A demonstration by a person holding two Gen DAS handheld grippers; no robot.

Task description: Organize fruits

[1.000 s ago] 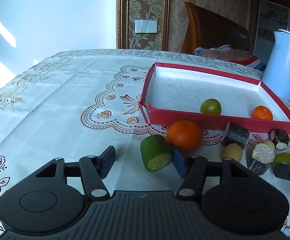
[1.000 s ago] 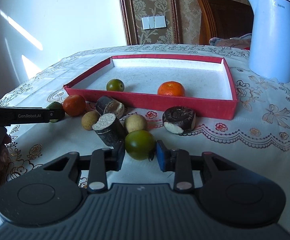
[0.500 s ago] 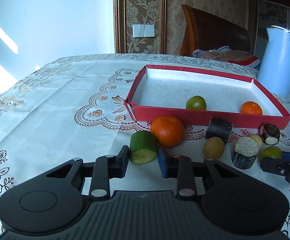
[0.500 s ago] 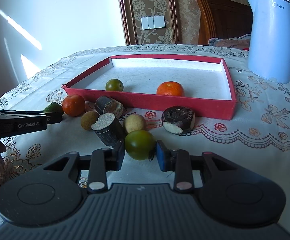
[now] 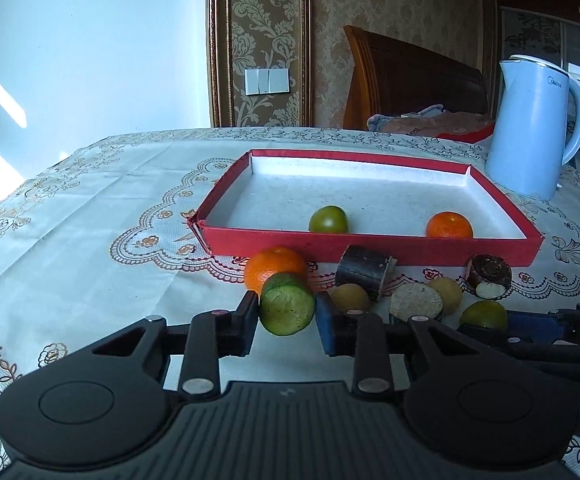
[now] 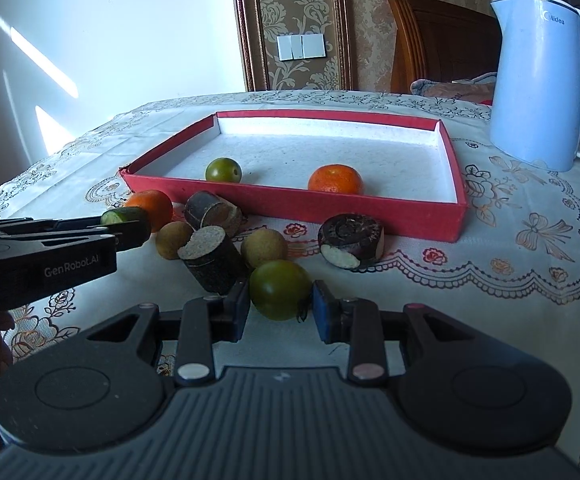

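Left wrist view, reading from the left: bare embroidered tablecloth [image 5: 90, 216], then the left gripper [image 5: 286, 316] with both pads pressed on a short green cucumber chunk [image 5: 287, 309], cut face toward the camera, apparently raised a little off the cloth. An orange mandarin [image 5: 272, 267] sits just behind it, close to the near wall of the red tray [image 5: 369, 242]. The chunk looks firm, light and wet-skinned; a hold across its round sides, as now, suits it, though I would expect it to swivel or slide if squeezed weakly. Further right on the cloth lie dark sugarcane sections [image 5: 365, 270], two tan longans [image 5: 349, 297] and a dark piece with a white cut face [image 5: 489, 276], all near one another in front of the tray. Inside the tray rest a green tomato [image 5: 328, 220] and a second mandarin [image 5: 449, 226], well apart. Right wrist view shows the right gripper [image 6: 280, 312] clamped on another green tomato [image 6: 280, 289], resting on or barely above the cloth, stem end toward the blue pad. That fruit looks smooth, round and thin-skinned, so it probably bruises or squirts out under a hard pinch; gripping across its widest middle seems safest. A pale blue kettle [image 6: 541, 80] stands at far right, beyond the tray, clear of the likely path into it.
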